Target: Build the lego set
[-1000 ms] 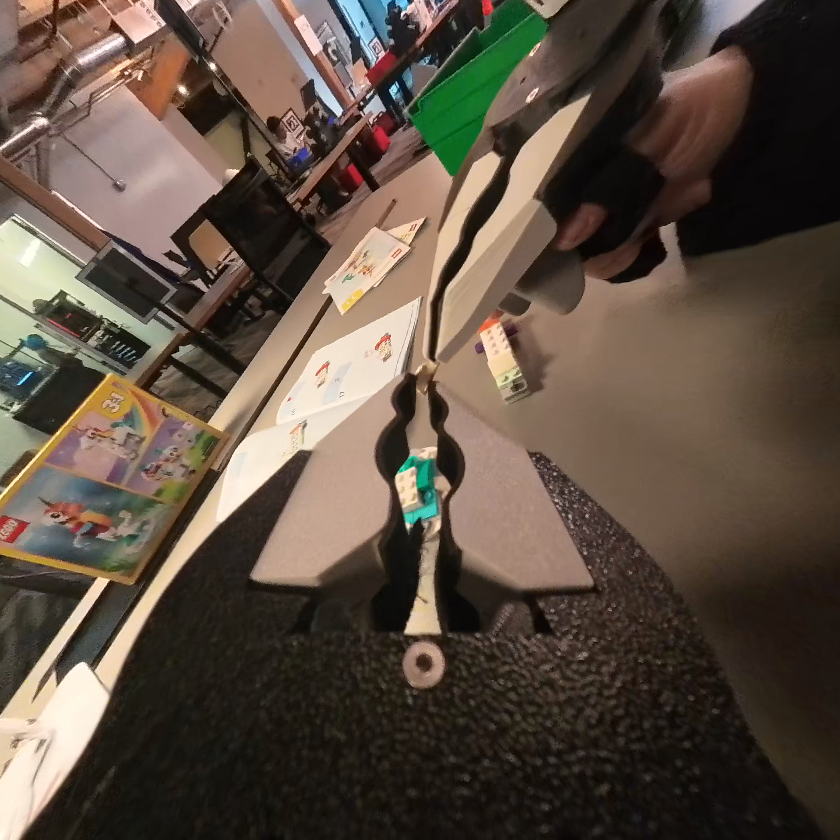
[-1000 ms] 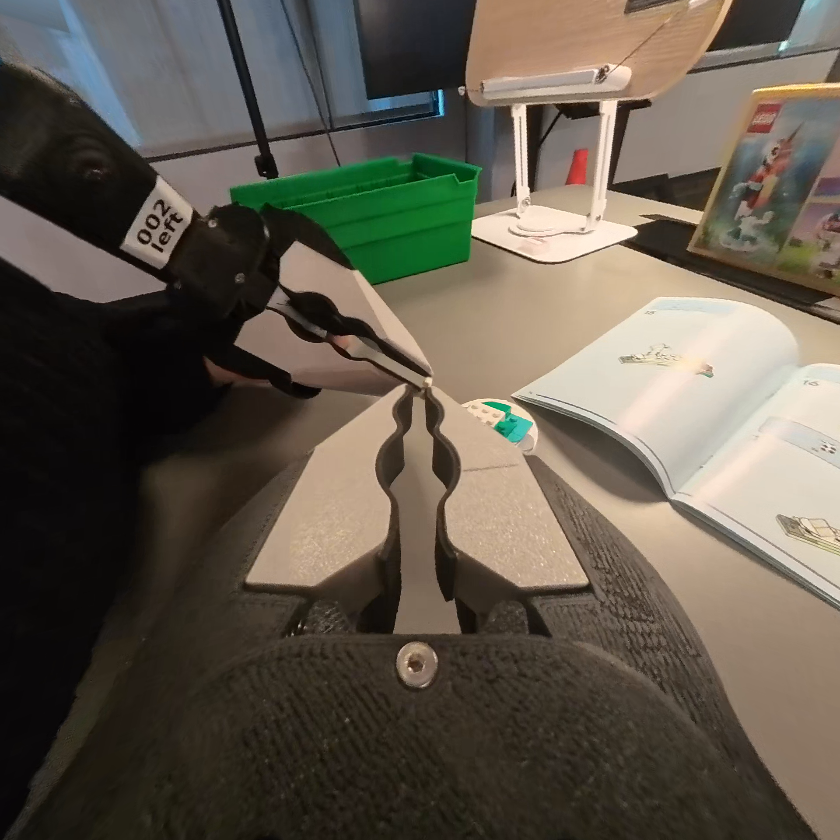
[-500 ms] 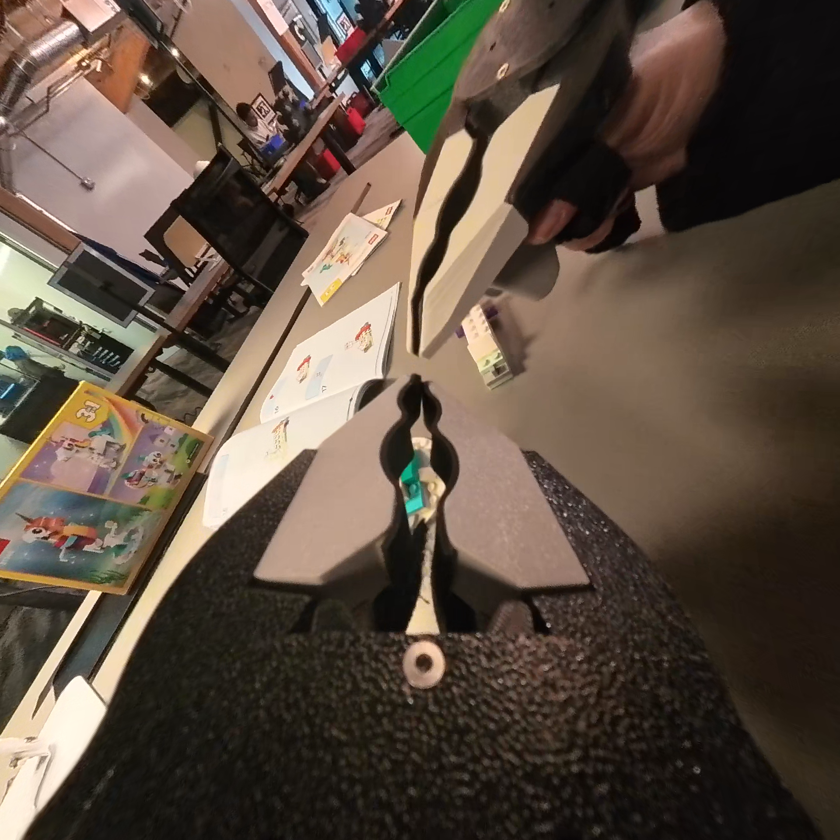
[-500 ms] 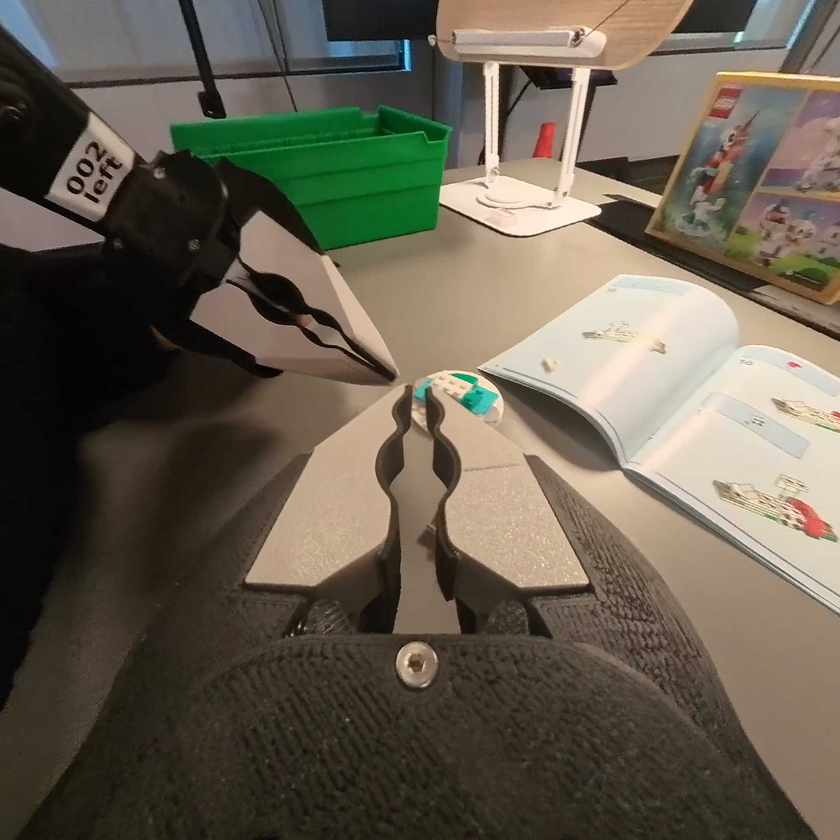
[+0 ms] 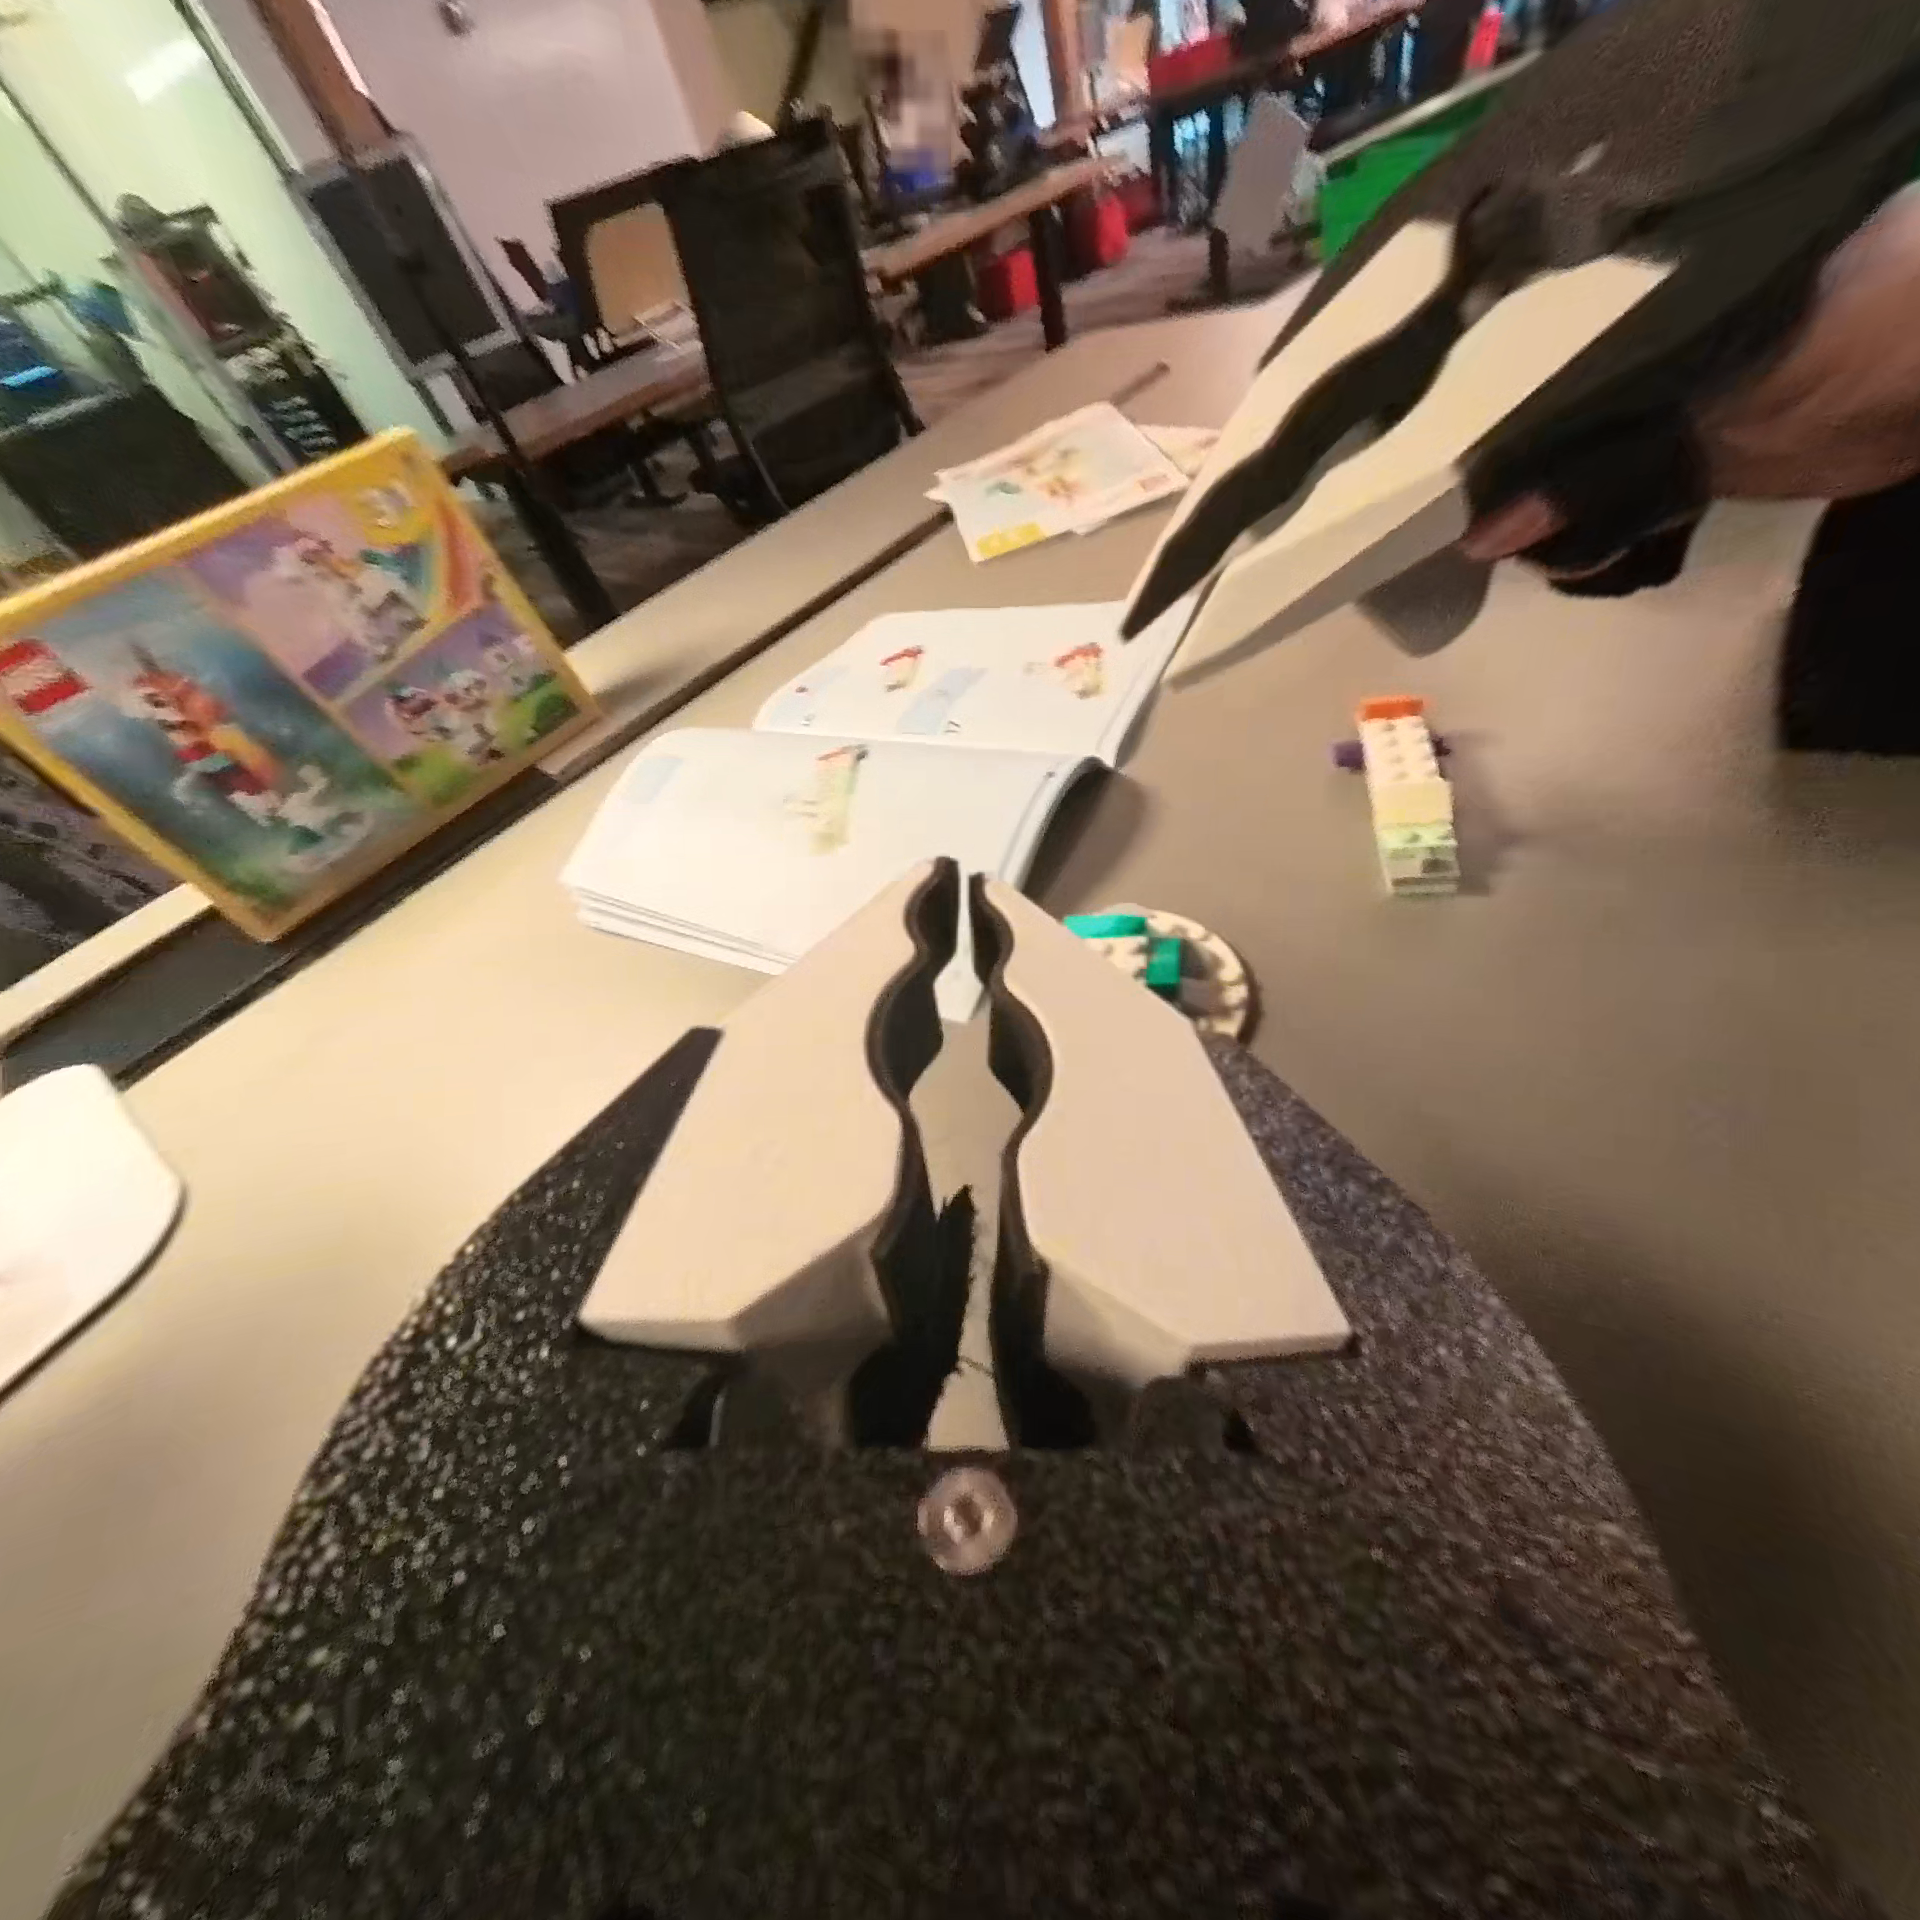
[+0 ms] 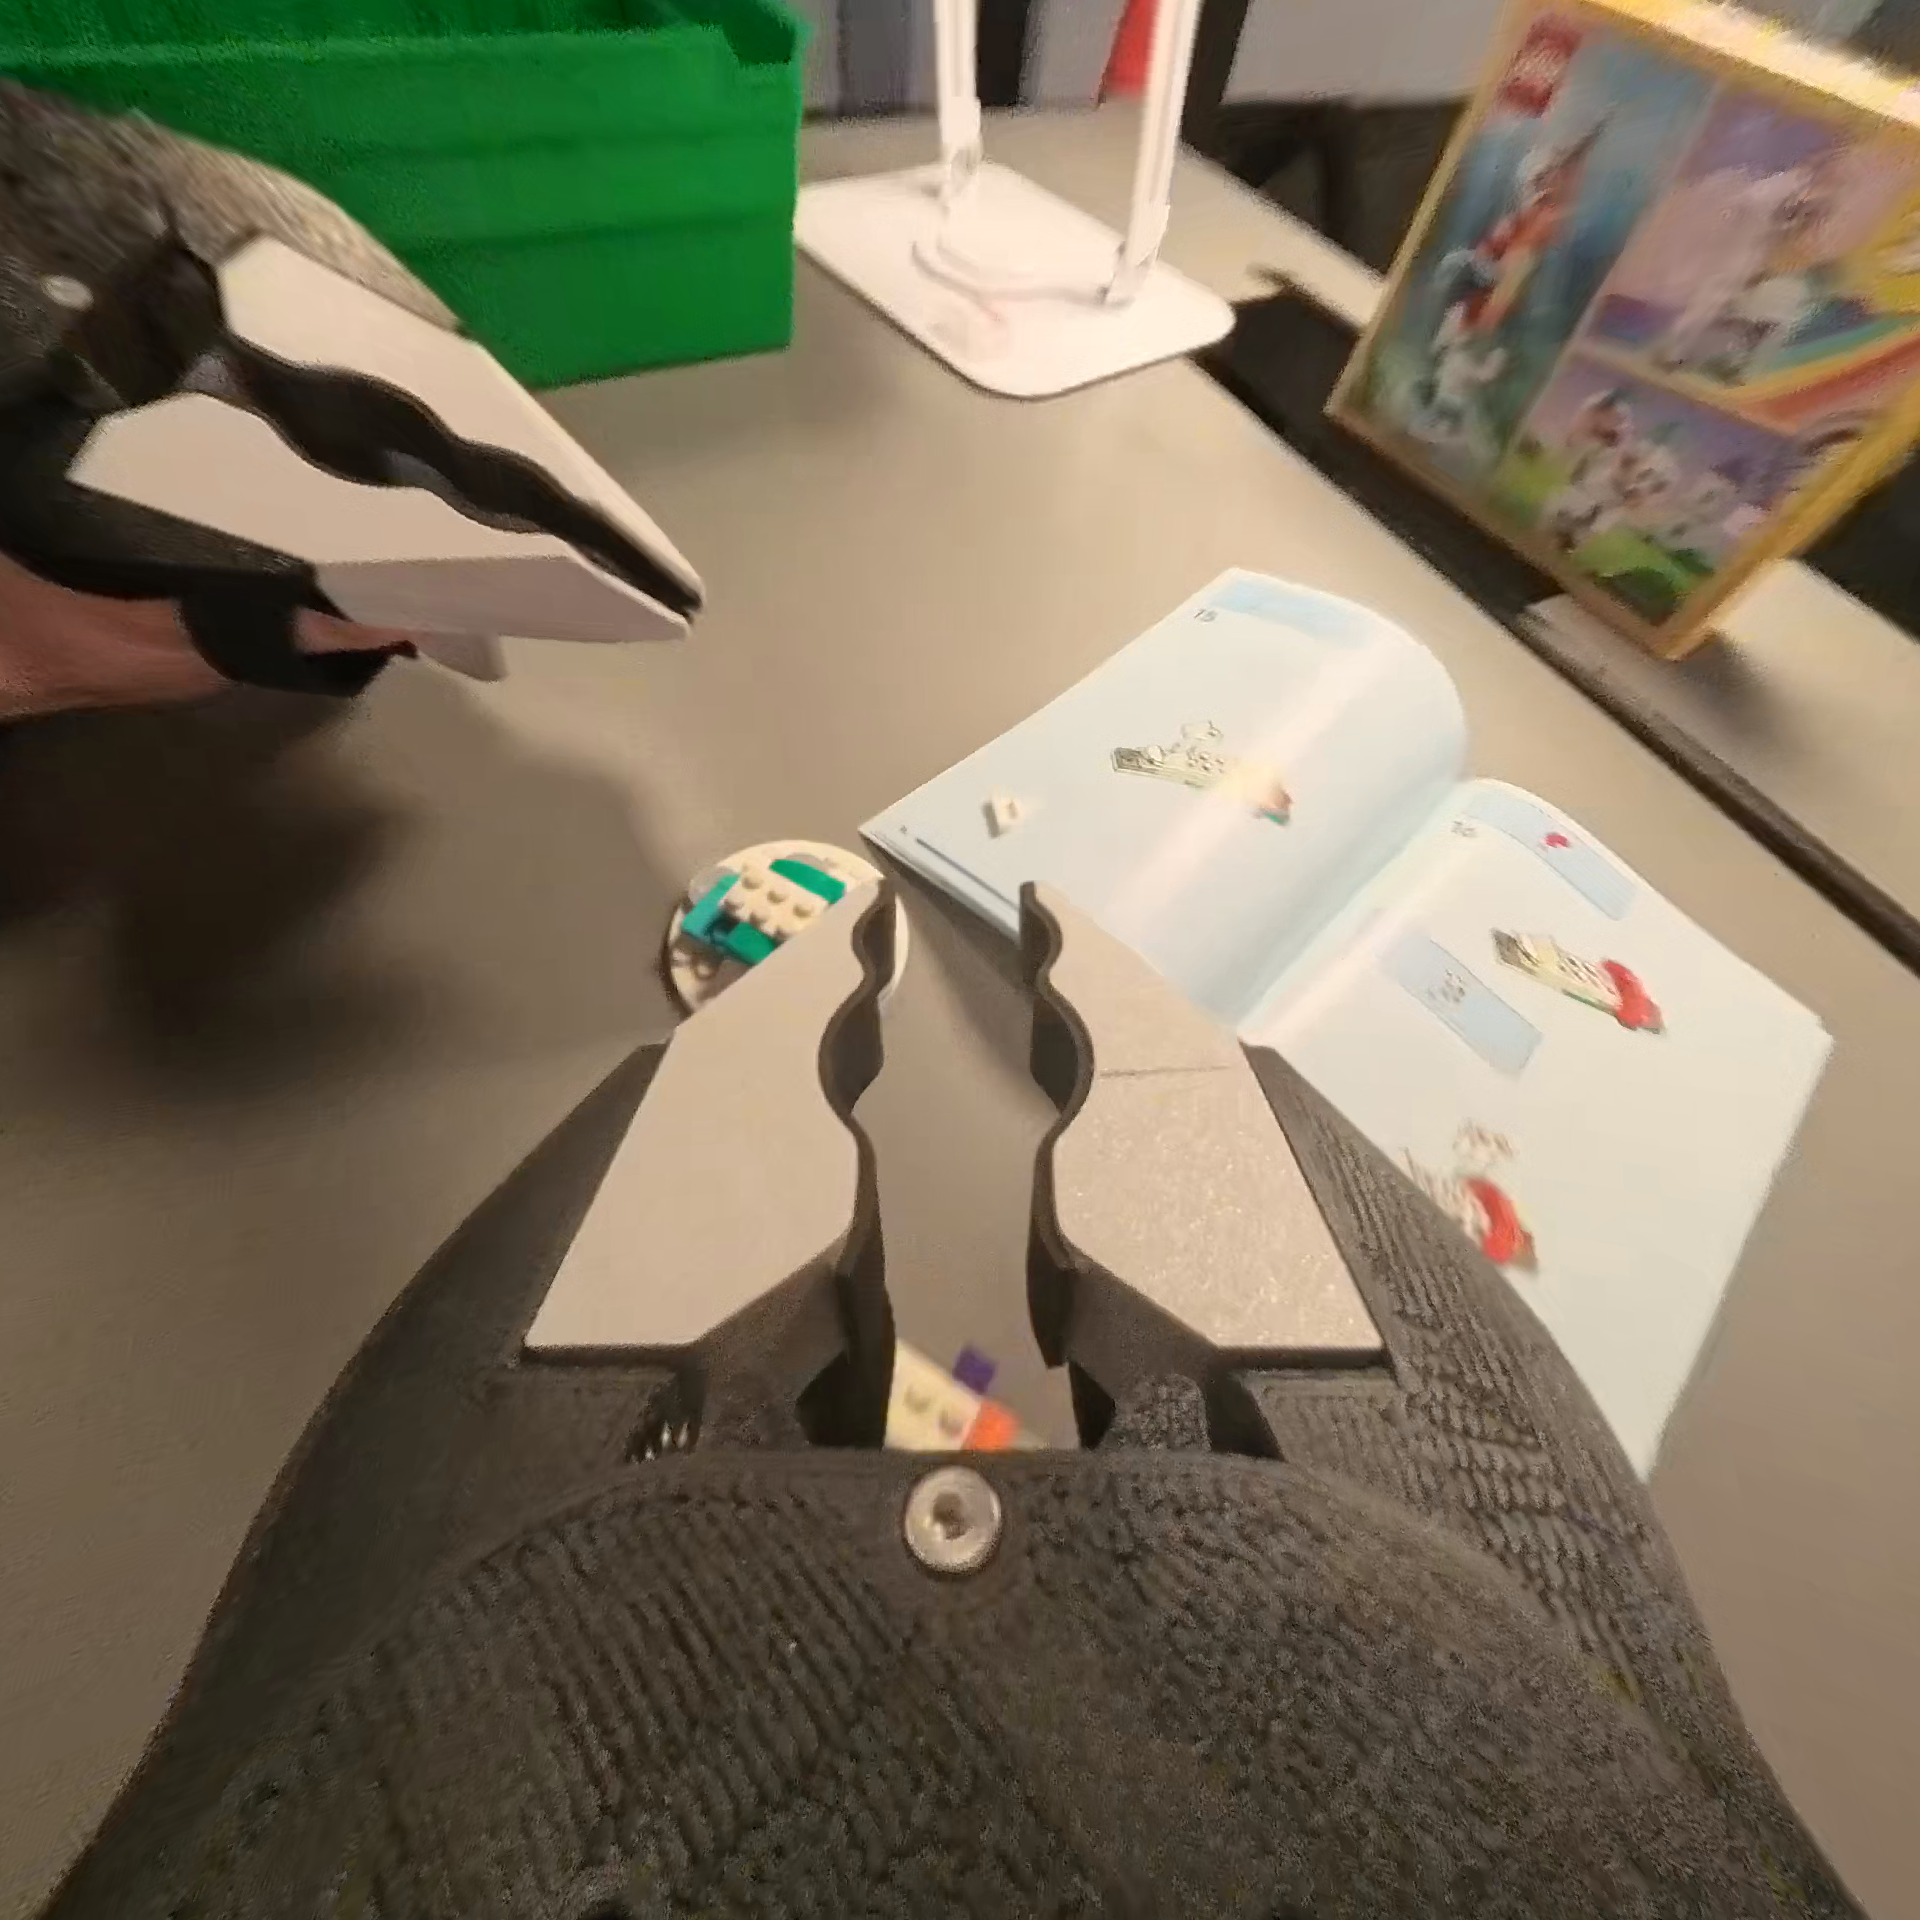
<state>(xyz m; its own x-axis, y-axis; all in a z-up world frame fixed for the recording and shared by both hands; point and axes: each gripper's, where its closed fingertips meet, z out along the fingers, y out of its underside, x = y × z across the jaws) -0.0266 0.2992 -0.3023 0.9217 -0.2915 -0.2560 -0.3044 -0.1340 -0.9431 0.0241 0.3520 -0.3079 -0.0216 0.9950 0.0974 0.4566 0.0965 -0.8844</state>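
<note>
Both claws hovered above the surface (image 6: 852, 540).
Left claw (image 5: 957, 879) nearly pressed together, empty; right claw (image 6: 956, 902) spread, empty, angled down. Round build (image 6: 764, 909) lay mid-surface beside the booklet (image 6: 1351, 831).

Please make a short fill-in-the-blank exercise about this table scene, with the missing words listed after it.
1. The storage bin behind the left gripper is ____.
2. The right gripper is ____, holding nothing.
3. The instruction booklet lies ____ on the table.
4. The teal and white bricks sit on a ____ white plate.

Missing words: green; open; open; round
</note>
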